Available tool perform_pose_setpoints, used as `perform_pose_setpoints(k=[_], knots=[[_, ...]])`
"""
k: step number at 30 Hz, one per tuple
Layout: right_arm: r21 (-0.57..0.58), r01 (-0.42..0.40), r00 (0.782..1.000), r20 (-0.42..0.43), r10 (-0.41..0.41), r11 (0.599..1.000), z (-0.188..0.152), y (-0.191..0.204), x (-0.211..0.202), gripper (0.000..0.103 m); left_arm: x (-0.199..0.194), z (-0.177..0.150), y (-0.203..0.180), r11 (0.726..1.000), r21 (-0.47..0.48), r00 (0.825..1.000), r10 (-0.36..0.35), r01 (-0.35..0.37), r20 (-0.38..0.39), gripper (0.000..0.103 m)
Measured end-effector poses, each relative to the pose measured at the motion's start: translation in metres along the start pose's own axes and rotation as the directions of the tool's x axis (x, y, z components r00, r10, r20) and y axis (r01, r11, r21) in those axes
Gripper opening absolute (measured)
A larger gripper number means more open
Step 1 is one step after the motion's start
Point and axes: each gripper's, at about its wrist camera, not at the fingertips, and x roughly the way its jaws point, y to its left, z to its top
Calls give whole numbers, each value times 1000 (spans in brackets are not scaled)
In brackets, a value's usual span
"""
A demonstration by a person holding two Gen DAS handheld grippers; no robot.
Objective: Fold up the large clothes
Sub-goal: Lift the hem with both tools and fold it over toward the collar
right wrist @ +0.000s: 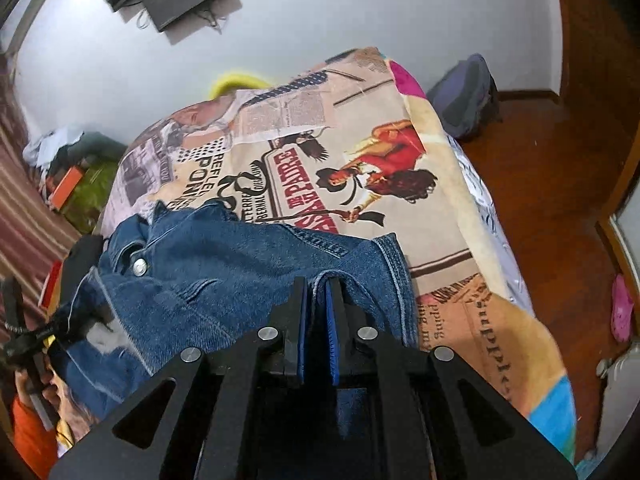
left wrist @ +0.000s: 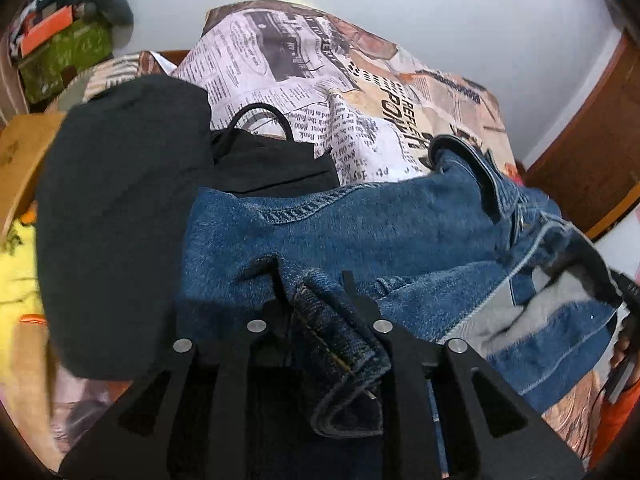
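Left gripper [left wrist: 310, 280] clamped on a thick bunched hem of the denim jacket [left wrist: 360, 232], fabric wadded between the two black fingers. Right gripper [right wrist: 316, 284] pinched nearly shut on another jacket edge, thin fold caught between the blue pads [right wrist: 331, 320]. Jacket stretched across the near end of the bed, collar and a metal snap button [right wrist: 139, 267] toward the left in the right wrist view, pale lining [left wrist: 516, 320] showing at the right in the left wrist view.

Beyond the jacket, plenty of bare printed bedspread [right wrist: 360, 152] toward the far end and the right edge. Readable on it: "REFLE", "PON", "TERRE", and a big sign ending in "PADRE". Smaller newsprint too blurry to make out.

Left side tighter: dark garment [left wrist: 120, 216] just beside the jacket, black bag [left wrist: 272, 160] with a loop handle touching its far edge. Yellow cloth [left wrist: 16, 264] further left. Right of the bed, open wooden floor [right wrist: 552, 184], a grey backpack [right wrist: 464, 96] by the wall, pink shoe [right wrist: 622, 308] at the far right.
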Motion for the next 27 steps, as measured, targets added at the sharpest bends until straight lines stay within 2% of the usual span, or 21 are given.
perform_pose_setpoints(k=[2,5,7,10,12,13,16,20,25,27], knots=[[-35,52,999,18,-51,998,-1,6,-9,13,-17,-3,-10,999,41,1000,23,-24,8,25],[-94,104,994,44,-101,990,-5,16,-25,13,-36,-2,-22,994,97,998,48,-51,33,42],[-129,106,994,51,-100,986,-12,24,-38,17,-52,-5,-30,986,133,992,91,-102,83,69],[-192,108,993,62,-98,975,-24,37,-53,35,-78,-13,-42,969,183,977,136,-166,166,78],[-235,118,992,74,-104,965,-31,46,-60,52,-86,-19,-48,962,214,977,138,-171,163,78],[-259,122,991,78,-105,958,-35,51,-63,53,-87,-21,-51,959,226,977,138,-172,160,78],[-299,126,992,66,-112,946,-46,63,-65,53,-90,-37,-59,943,284,980,138,-173,141,78],[-307,62,998,5,-64,950,-60,70,-55,53,-77,-61,-65,932,335,989,119,-141,85,78],[-341,48,995,-68,-76,939,-73,83,-23,53,-42,-73,-70,919,348,983,178,-185,53,78],[-375,84,993,-46,-109,923,-76,91,-12,53,-24,-69,-68,919,334,977,207,-209,44,78]])
